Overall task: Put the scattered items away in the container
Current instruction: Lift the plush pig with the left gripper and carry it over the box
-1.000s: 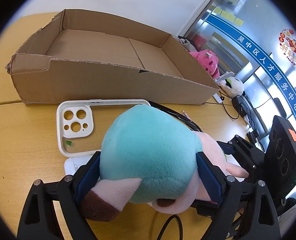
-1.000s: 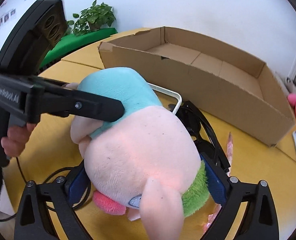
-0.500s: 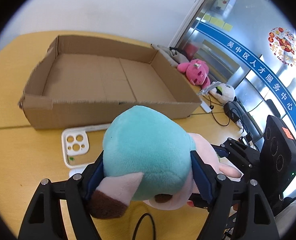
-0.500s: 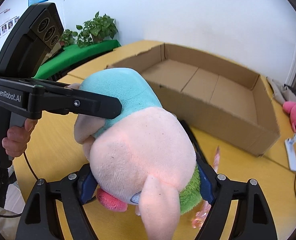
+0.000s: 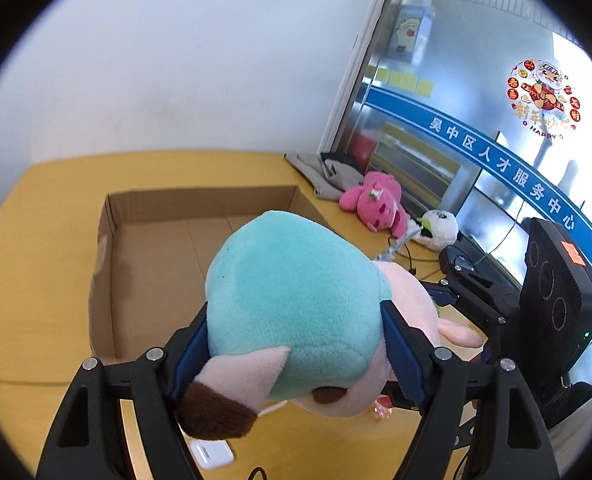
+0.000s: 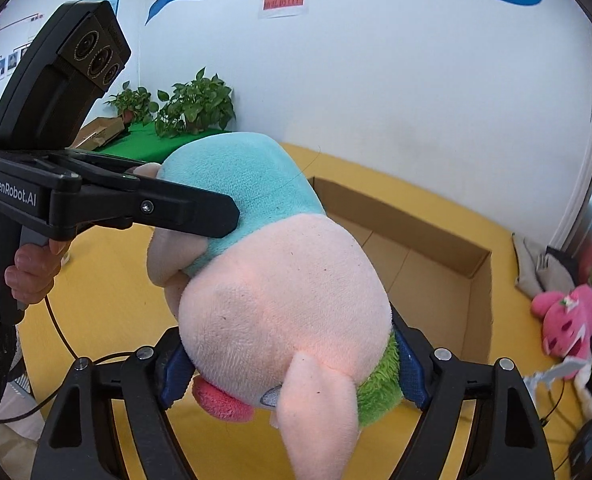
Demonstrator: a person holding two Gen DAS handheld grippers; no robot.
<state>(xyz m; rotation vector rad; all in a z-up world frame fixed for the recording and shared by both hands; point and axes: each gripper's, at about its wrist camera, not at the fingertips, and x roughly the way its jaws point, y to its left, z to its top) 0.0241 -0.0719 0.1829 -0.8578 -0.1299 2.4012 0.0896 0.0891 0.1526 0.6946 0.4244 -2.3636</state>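
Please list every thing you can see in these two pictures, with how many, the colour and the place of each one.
Soft plush toy: one, teal and pale pink with a green collar, held in the air by both grippers, in front of the box.
Open cardboard box: one, brown, on the yellow table, nothing seen inside.
Pink plush animal: one, on the table right of the box.
White panda plush: one, beside the pink one.
Grey cloth: one, at the wall.
Potted green plants: two or more, far left on a green surface.
Left gripper: black, shut on the toy's teal part.
Right gripper: black, shut on its pink part.
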